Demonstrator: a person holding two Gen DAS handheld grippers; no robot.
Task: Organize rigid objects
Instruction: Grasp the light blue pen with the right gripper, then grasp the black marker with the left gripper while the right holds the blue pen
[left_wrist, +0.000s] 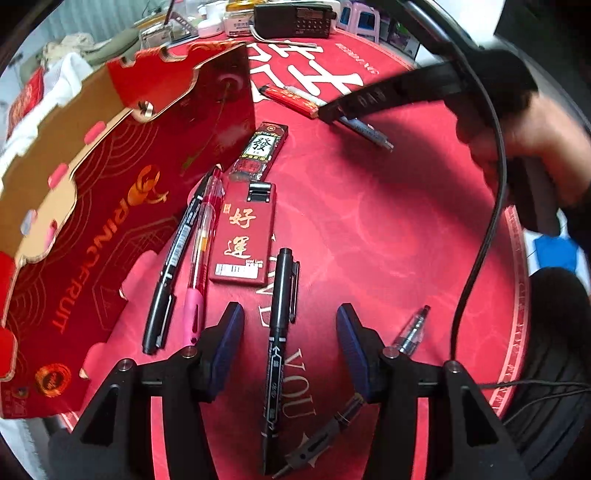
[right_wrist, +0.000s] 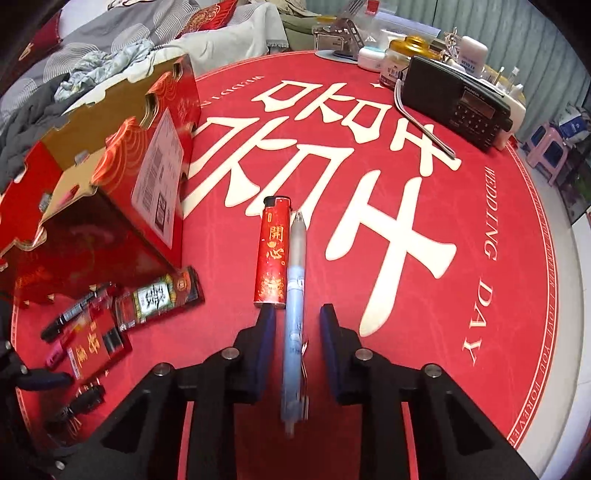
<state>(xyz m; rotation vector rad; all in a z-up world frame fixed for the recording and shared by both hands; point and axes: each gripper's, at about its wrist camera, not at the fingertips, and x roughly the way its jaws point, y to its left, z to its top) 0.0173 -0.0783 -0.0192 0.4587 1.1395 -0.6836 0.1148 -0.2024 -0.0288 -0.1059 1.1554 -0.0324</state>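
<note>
The right gripper pointed down at the red mat, its jaws narrow but not pressing — the pale blue pen lay lengthwise in the gap between the pads, with space either side. Just left of the pen's far half lay a red lighter, its near end beside the left pad. The left gripper stood half open over a black marker, which ran between its fingers without touching them. Further out lay a red card case, a pink pen and another black marker, beside the red cardboard box.
</note>
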